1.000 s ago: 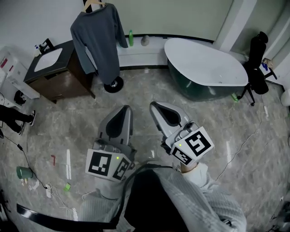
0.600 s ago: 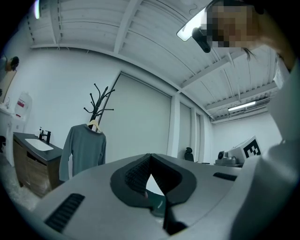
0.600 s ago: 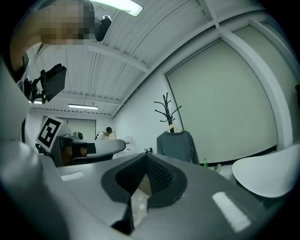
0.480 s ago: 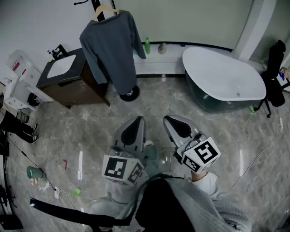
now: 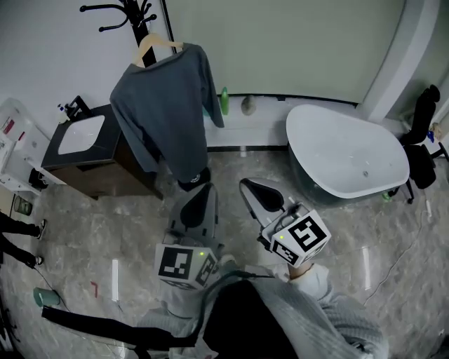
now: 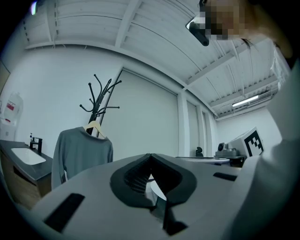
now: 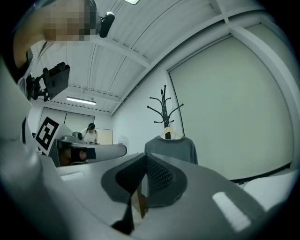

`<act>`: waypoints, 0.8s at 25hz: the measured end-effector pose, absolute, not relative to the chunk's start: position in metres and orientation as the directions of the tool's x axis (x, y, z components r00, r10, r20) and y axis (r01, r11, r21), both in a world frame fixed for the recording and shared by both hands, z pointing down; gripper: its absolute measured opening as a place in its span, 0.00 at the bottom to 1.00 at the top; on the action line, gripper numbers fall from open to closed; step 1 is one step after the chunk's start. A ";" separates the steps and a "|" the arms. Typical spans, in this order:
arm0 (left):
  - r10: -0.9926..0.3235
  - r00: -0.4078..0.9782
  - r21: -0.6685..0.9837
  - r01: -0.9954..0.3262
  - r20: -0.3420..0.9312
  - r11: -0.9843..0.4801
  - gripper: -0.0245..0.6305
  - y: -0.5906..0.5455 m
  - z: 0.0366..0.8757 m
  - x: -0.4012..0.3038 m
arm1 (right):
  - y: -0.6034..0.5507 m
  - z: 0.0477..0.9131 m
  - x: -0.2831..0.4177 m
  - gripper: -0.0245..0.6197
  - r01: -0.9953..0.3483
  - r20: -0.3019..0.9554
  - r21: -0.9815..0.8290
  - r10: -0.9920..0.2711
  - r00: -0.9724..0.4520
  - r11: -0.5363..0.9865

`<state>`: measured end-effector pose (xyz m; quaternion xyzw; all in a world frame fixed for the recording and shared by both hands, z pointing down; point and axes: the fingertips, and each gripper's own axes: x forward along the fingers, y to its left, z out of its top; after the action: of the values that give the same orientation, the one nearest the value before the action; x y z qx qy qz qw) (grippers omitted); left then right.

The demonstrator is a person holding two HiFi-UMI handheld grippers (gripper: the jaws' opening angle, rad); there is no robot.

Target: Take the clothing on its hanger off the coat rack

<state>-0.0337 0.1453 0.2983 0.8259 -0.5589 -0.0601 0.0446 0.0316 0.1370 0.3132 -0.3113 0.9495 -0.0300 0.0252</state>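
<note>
We see soft, even white light from ceiling strip lamps (image 6: 246, 101), which leave pale streaks of glare on the marble floor (image 5: 114, 277). Shadows are faint. All views bulge fisheye-style, and both gripper views darken at the corners. The sweater (image 5: 165, 112) looks sharp.

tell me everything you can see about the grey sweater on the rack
The grey sweater is long-sleeved and soft-looking, likely knit. It hangs unfolded on a pale wooden hanger hooked on the black coat rack, beside the dark vanity, both sleeves dangling loose. Nothing but hanger and rack seems to touch it.
</note>
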 end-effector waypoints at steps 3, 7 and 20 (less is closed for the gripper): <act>-0.935 0.353 0.155 -0.923 -0.029 -0.353 0.04 0.103 0.312 -0.054 | 0.098 0.326 0.014 0.04 -0.593 0.000 -0.075 -0.595 -0.804 0.802; -0.947 0.322 0.174 -0.933 0.015 -0.315 0.04 0.046 0.337 -0.076 | 0.044 0.356 -0.002 0.04 -0.581 0.048 -0.111 -0.579 -0.814 0.806; -0.995 0.079 0.084 -0.993 -0.064 -0.084 0.04 -0.194 0.314 -0.150 | -0.230 0.337 -0.071 0.04 -0.383 -0.014 -0.058 -0.385 -0.923 0.922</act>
<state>-0.1501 -0.1939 0.3141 0.7344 -0.6766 -0.0523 0.0092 -0.0707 -0.2301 0.3369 -0.1958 0.9802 -0.0272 0.0125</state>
